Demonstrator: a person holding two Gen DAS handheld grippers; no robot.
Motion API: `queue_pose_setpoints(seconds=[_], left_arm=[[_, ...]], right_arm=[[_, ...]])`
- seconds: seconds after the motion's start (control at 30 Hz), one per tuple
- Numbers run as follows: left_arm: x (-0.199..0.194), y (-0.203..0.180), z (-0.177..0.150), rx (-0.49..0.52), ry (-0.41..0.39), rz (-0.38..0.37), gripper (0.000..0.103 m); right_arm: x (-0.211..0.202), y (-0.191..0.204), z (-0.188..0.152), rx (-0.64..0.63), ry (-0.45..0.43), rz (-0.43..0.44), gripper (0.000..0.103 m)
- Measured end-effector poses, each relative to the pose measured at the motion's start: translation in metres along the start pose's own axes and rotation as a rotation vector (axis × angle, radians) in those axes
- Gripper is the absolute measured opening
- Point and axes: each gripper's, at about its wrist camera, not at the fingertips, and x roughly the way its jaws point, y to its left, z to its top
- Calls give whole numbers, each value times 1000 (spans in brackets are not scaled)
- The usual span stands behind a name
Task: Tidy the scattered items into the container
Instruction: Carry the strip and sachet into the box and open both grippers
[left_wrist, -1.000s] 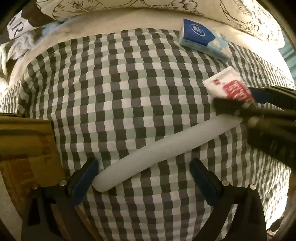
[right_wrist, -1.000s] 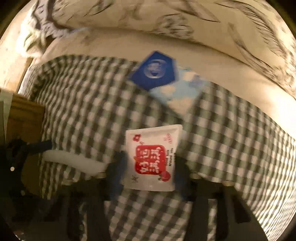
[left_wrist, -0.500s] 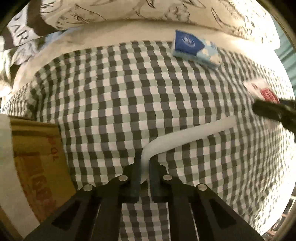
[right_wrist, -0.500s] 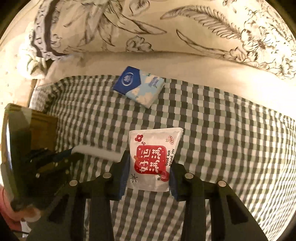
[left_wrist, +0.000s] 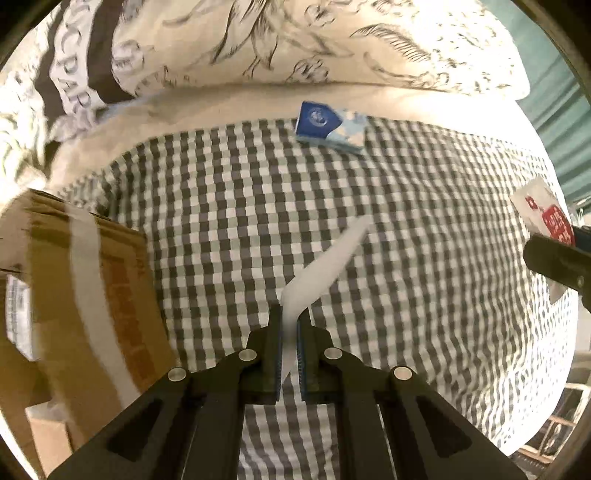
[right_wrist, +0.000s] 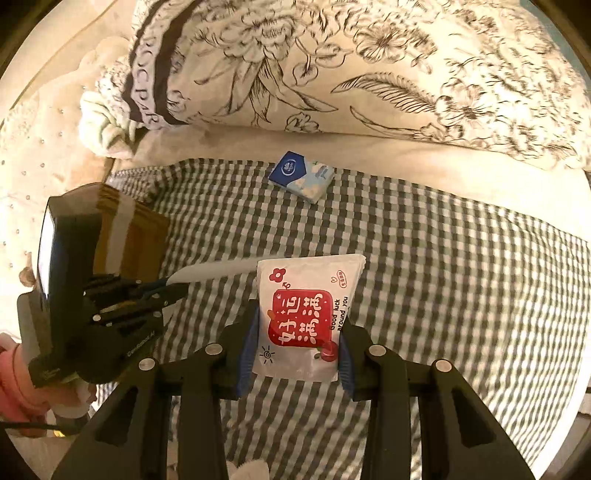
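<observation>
My left gripper (left_wrist: 290, 332) is shut on one end of a long white stick (left_wrist: 325, 262) and holds it above the checked cloth (left_wrist: 406, 206). The stick also shows in the right wrist view (right_wrist: 214, 271), held by the left gripper (right_wrist: 173, 291). My right gripper (right_wrist: 295, 343) is shut on a white packet with a red label (right_wrist: 301, 317), lifted off the cloth; the packet shows at the right edge of the left wrist view (left_wrist: 546, 218). A blue tissue pack (left_wrist: 330, 125) lies at the cloth's far edge (right_wrist: 301, 181). A cardboard box (left_wrist: 85, 295) stands at the left.
A flower-patterned duvet (right_wrist: 351, 66) is heaped behind the checked cloth (right_wrist: 461, 258). The cardboard box (right_wrist: 125, 229) sits at the cloth's left edge. A quilted cream headboard (right_wrist: 29, 155) is at the far left.
My left gripper shut on the white stick's end and lifted it, swinging toward the box. My right gripper shut on the red-label packet and raised it off the cloth.
</observation>
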Motion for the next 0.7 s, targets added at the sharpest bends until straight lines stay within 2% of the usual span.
queue_pose_setpoints(seconds=[0.13, 0.33, 0.47, 0.7], left_arm=[[-24, 3, 9, 10, -49, 1, 6], [-74, -11, -2, 23, -142, 0, 6], [-103, -18, -16, 37, -177, 17, 6], [-147, -8, -50, -25, -240, 20, 6]], right_arm=[[-33, 5, -18, 23, -39, -6, 37], [-81, 17, -45, 8, -102, -8, 37], [-109, 29, -59, -16, -150, -10, 37], [-145, 64, -78, -86, -225, 9, 37]])
